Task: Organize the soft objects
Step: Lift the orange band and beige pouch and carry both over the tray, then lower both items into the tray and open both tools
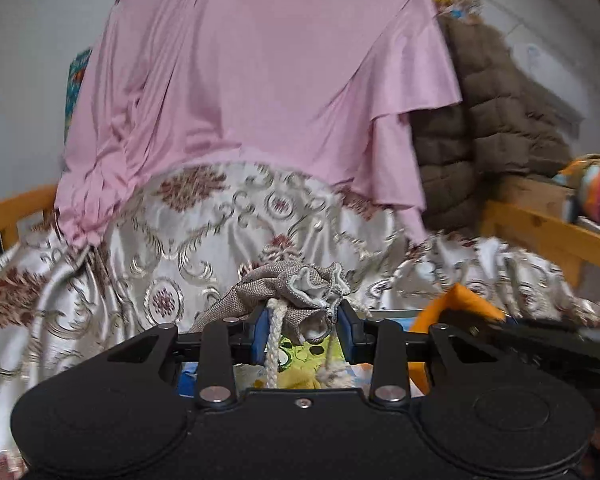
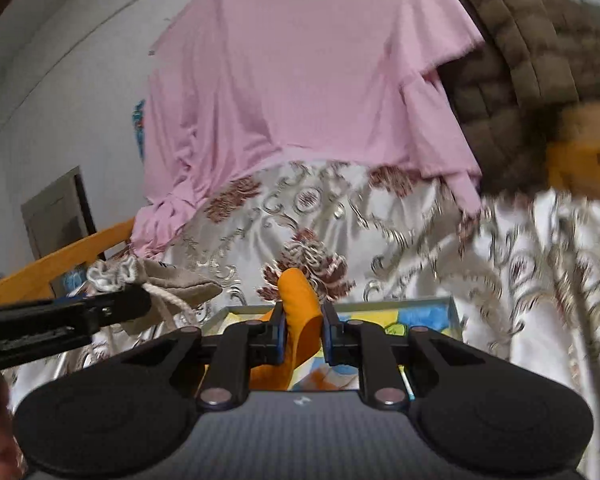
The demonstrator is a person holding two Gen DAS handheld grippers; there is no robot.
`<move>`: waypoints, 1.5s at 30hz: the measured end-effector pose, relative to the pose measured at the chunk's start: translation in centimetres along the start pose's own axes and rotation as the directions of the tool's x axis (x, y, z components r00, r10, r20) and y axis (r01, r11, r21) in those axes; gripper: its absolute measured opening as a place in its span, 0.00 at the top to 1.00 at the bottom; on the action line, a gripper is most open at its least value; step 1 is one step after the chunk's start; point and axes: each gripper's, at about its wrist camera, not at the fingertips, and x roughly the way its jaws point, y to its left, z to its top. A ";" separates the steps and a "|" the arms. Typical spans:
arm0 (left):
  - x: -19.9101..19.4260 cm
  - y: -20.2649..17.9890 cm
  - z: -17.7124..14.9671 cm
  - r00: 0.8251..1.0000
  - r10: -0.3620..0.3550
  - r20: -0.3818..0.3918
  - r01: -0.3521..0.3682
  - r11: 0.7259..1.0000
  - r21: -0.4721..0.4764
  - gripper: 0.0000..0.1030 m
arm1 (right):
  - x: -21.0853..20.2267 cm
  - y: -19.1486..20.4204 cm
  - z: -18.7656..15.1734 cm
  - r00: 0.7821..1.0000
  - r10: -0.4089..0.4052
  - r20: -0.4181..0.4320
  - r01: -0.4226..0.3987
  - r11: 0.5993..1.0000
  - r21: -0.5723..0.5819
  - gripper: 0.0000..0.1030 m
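My left gripper [image 1: 302, 330] is shut on a grey woven drawstring pouch [image 1: 288, 290], whose white cord [image 1: 274, 344] hangs down between the fingers. The same pouch [image 2: 172, 280] and the left gripper's black body appear at the left in the right wrist view. My right gripper [image 2: 303, 330] is shut on an orange cloth [image 2: 298, 312], which stands up between its blue pads [image 2: 281, 334]. That orange cloth [image 1: 456, 304] shows at the right in the left wrist view. Below both grippers lies a colourful patterned box [image 2: 432, 314].
A pink cloth [image 1: 260, 72] drapes over a white floral satin sheet [image 1: 204, 216]. A brown quilted jacket [image 1: 496, 128] hangs to the right. Orange wooden rails [image 1: 548, 236] run along both sides, and a door [image 2: 56, 216] is at the left.
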 end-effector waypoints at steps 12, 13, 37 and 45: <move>8.7 -2.6 0.6 0.992 -0.002 -0.126 0.006 0.999 0.035 0.64 | 6.7 -4.1 0.2 0.984 0.066 -0.164 -0.032 0.979 0.203 0.82; 9.1 -2.8 0.4 0.991 0.013 -0.132 -0.007 0.999 0.043 0.64 | 6.9 -4.4 0.2 0.984 0.059 -0.166 -0.025 0.980 0.200 0.82; 12.7 -6.0 -2.7 0.948 0.093 -0.305 -0.061 0.992 0.115 0.60 | 9.1 -9.9 -0.5 0.965 0.057 -0.258 0.036 0.939 0.341 0.69; 12.2 -6.0 -3.3 0.938 0.104 -0.331 -0.079 0.993 0.089 0.55 | 9.2 -9.8 -0.6 0.960 0.082 -0.268 0.014 0.941 0.338 0.55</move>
